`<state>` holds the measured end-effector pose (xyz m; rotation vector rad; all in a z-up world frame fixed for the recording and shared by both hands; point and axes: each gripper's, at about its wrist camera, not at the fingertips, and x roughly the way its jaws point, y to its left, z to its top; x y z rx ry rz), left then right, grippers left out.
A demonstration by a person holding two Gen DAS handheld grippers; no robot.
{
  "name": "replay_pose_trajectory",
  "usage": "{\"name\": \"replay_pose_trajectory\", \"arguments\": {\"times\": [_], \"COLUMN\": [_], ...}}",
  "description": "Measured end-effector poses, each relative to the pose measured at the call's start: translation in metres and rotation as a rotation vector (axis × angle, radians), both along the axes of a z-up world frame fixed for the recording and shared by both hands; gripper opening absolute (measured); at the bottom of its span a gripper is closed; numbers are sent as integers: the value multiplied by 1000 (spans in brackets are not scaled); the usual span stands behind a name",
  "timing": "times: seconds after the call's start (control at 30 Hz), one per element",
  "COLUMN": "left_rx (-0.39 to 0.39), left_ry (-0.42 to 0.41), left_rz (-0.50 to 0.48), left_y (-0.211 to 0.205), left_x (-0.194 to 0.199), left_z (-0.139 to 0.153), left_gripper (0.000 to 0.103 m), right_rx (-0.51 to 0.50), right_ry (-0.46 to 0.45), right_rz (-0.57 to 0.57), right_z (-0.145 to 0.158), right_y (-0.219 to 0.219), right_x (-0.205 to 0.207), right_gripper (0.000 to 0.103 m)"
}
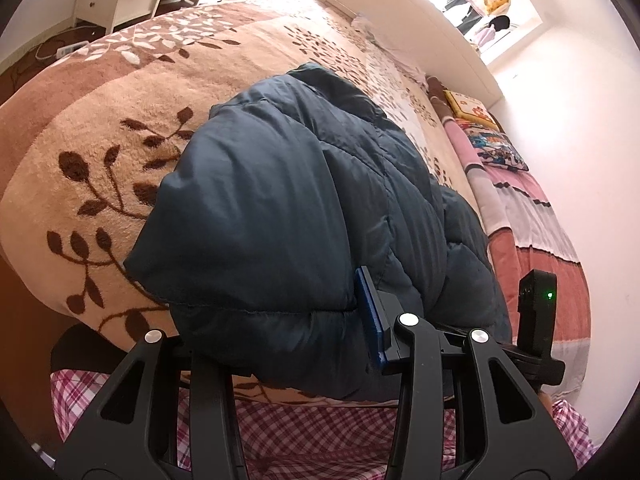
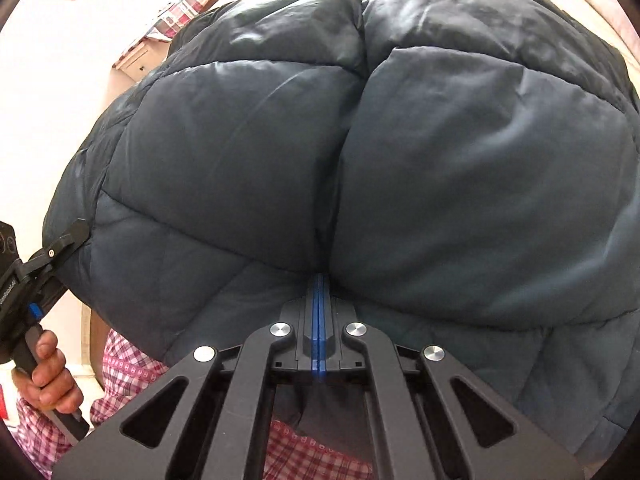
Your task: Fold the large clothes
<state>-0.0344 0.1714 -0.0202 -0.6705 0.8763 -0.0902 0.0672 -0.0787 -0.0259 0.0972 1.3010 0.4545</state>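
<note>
1. The dark blue puffer jacket (image 1: 288,208) lies in a bulky heap on the leaf-patterned blanket (image 1: 92,120) of the bed, near the edge closest to the person; in the left wrist view it fills the centre and runs toward 1 o'clock.
2. The left gripper (image 1: 276,320) has a thick fold of the jacket's near hem between its jaws. One blue pad (image 1: 370,312) presses the fabric at about 5 o'clock of the heap; the other finger is buried under the padding, so I judge it a pinch on the fold but cannot confirm both pads bear on it.
3. The right gripper (image 2: 319,300) has its blue pads pressed flat together, their tips pushed into the crease between two quilted panels at 6 o'clock. Whether they trap any cloth is unclear; likely only a thin layer, if any.
4. To fold well, get a firm hold on both sides of the hem before lifting, since slick padded fabric probably slips from a shallow bite.
5. Raise both grippers together and carry the edge toward 12 o'clock, keeping it level.
6. Press the air out afterwards, or the puffy layers may spring open.
</note>
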Motion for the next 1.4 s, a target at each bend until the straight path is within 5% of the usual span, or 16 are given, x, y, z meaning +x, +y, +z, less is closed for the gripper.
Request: {"name": "replay_pose_trajectory", "arguments": {"times": [0.17, 0.43, 0.6, 0.8, 1.0, 1.17, 1.4], "left_rx": [3, 18, 21, 31, 59, 31, 9], "left_ry": [9, 16, 27, 23, 27, 33, 21], "left_rz": [9, 3, -7, -27, -54, -63, -70], "left_y": [4, 3, 3, 2, 1, 2, 4], "left_x": [0, 1, 2, 5, 5, 5, 6], "left_z": [0, 0, 3, 5, 6, 8, 12], "left_gripper": [40, 40, 40, 40, 40, 39, 39], "right_rx": [64, 145, 150, 94, 132, 139, 14], "right_ry": [11, -159, -76, 48, 81, -43, 57], "right_rz": [-17, -88, -155, -195, -234, -246, -275], "right_z": [17, 84, 60, 5, 10, 48, 13], "right_y": [-20, -52, -44, -33, -42, -45, -28], "right_x": [-5, 30, 100, 138, 141, 153, 192], "right_gripper": [0, 0, 5, 0, 0, 3, 0]}}
